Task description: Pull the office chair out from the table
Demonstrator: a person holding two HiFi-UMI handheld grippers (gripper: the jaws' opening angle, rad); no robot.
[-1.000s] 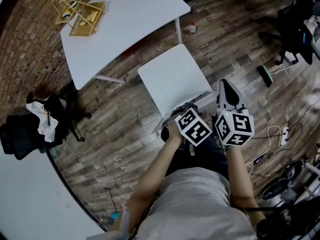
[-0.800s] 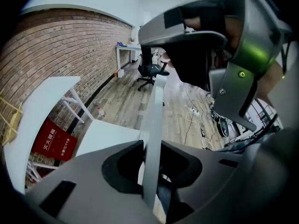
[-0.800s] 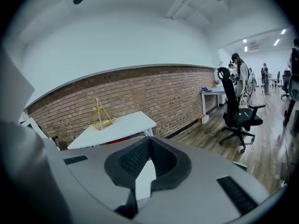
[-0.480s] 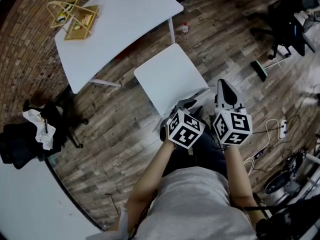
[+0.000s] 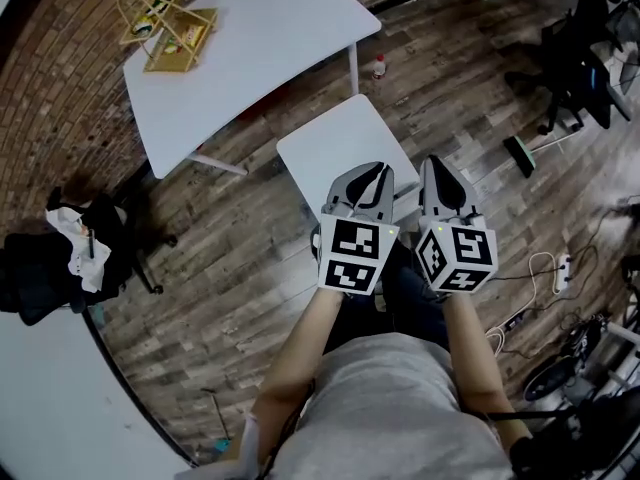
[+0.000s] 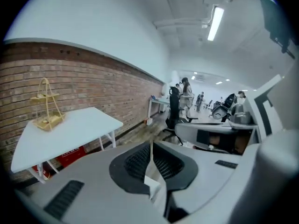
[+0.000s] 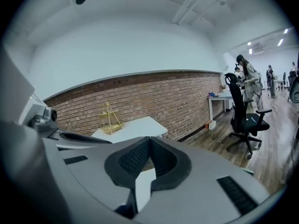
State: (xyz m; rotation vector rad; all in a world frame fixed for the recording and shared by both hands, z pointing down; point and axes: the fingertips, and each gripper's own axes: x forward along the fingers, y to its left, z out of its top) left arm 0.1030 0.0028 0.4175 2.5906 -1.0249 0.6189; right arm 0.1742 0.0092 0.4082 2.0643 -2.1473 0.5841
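The chair [image 5: 340, 153] shows as a white square seat on the wood floor, standing clear of the white table [image 5: 260, 38] with a strip of floor between them. Both grippers hover side by side over the seat's near edge. My left gripper [image 5: 372, 173] is raised and its jaws are closing, tips nearly together, with nothing between them [image 6: 151, 146]. My right gripper [image 5: 440, 163] is shut and empty [image 7: 149, 139]. The chair's near edge and back are hidden under the grippers.
A yellow wire rack [image 5: 165, 28] stands on the table's far corner. A black chair with clothes [image 5: 70, 253] is at the left and a black office chair [image 5: 585, 58] at the upper right. A small bottle [image 5: 378, 66], a floor brush [image 5: 525, 153] and cables [image 5: 560, 268] lie on the floor.
My left gripper has lifted off the chair's near edge, tipped up towards level and brought its jaws together. The right gripper has risen a little beside it.
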